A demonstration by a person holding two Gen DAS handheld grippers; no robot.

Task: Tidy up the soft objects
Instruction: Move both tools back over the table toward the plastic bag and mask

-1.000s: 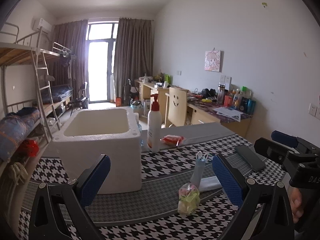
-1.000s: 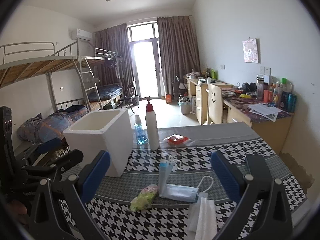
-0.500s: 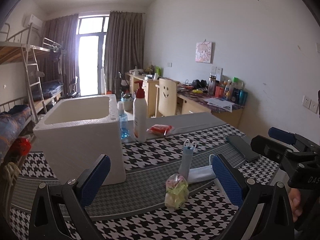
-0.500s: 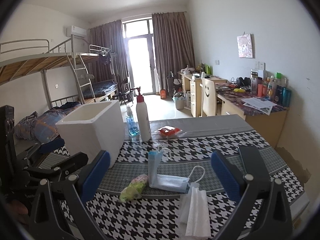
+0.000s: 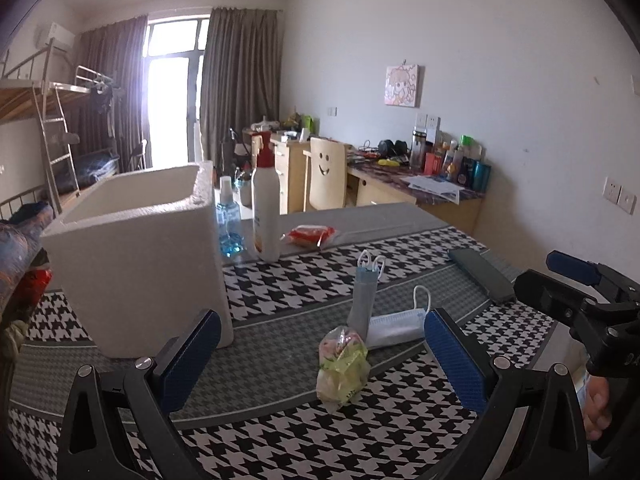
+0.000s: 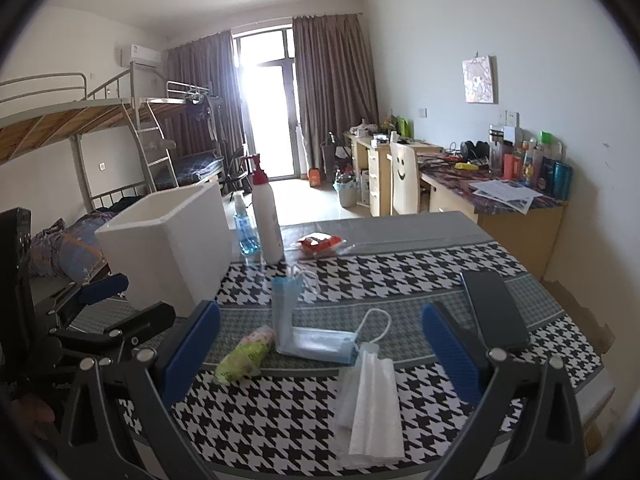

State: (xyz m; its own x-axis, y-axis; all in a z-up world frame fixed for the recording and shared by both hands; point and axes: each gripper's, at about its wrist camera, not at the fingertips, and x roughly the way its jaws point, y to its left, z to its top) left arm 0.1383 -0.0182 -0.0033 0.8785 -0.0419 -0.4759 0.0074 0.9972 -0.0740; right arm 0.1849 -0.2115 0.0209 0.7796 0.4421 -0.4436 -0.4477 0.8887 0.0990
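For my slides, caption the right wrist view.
Open right tongs hover over face masks, a green packet and a foam box.

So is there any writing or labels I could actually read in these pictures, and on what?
None reads clearly.
Tall white pump bottle: label print too small to read.
Red snack packet: print blurred.
Green candy bag: tiny lettering, unreadable.
Bottles on the desk: labels too far away.
Chair back: only a smiley face, no words.
Wall picture: a drawing, no legible text.

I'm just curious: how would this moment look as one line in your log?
left gripper: open, empty | right gripper: open, empty | masks, green bag on table | foam box: nothing visible inside
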